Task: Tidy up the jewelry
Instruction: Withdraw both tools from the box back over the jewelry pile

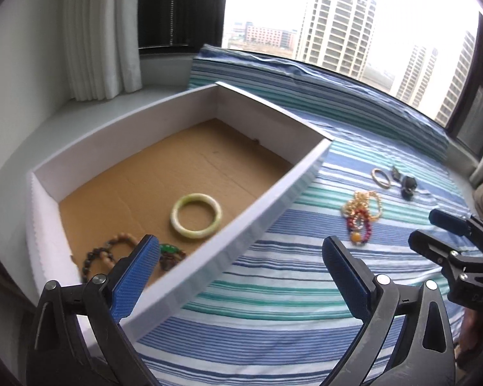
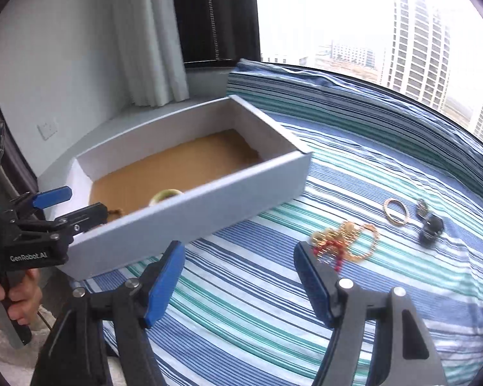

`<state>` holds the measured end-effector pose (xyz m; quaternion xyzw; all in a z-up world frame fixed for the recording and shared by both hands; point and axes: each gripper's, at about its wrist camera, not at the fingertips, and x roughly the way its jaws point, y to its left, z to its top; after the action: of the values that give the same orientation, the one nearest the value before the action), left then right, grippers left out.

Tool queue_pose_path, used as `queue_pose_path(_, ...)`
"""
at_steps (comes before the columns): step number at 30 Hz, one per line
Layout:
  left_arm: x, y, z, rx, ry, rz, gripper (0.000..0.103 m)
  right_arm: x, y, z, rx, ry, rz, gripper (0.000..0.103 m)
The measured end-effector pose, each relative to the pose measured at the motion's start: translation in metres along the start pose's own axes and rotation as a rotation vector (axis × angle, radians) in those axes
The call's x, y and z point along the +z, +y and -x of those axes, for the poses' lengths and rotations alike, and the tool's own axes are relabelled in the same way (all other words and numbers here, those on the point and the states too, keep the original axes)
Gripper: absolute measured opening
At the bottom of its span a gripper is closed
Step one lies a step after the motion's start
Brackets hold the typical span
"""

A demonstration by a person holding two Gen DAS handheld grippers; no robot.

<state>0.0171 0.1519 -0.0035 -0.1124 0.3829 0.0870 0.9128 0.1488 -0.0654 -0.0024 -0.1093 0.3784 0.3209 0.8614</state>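
A white box point(image 1: 273, 199) with a brown cardboard floor holds a pale green bangle point(image 1: 196, 216), a dark bead bracelet point(image 1: 106, 254) and a green-and-brown bracelet point(image 1: 170, 254). On the striped cloth lie a tangle of gold and red bead strands point(image 1: 362, 214), a thin gold bangle point(image 1: 380, 177) and small dark pieces point(image 1: 407, 185). My left gripper point(image 1: 238, 251) is open and empty over the box's near wall. My right gripper point(image 2: 240, 257) is open and empty, just short of the bead tangle point(image 2: 344, 244). The box point(image 2: 190, 206) lies to its left.
The striped blue, green and white cloth point(image 1: 289, 305) covers a window-side ledge. A white curtain point(image 1: 99, 32) hangs at the back left, with a window behind. A wall socket point(image 2: 48, 128) is on the left wall.
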Motion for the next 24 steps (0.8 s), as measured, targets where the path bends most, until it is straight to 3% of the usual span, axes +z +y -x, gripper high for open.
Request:
queue_pose_path(3, -0.013, -0.029, -0.009, -0.030, 0.005, -0.017, 0.101, -0.028, -0.036, 0.019, -0.053, -0.013, -0.084, 0.071)
queue_pose_path(7, -0.031, -0.061, -0.024, 0.014, 0.023, -0.099, 0.101, -0.069, -0.076, 0.030, -0.122, 0.018, -0.177, 0.071)
queue_pose_path(12, -0.056, -0.088, -0.031, -0.048, 0.081, -0.182, 0.101, -0.105, -0.098, 0.041, -0.235, 0.029, -0.222, 0.072)
queue_pose_path(14, -0.062, -0.095, -0.029, -0.062, 0.067, -0.200, 0.101, -0.109, -0.102, 0.049, -0.250, 0.006, -0.236, 0.080)
queue_pose_path(19, -0.065, -0.105, -0.026, -0.013, 0.022, -0.236, 0.101, -0.110, -0.101, 0.073, -0.260, -0.091, -0.217, 0.082)
queue_pose_path(24, -0.061, -0.098, -0.014, 0.029, -0.035, -0.137, 0.101, -0.105, -0.094, 0.079, -0.276, -0.138, -0.180, 0.084)
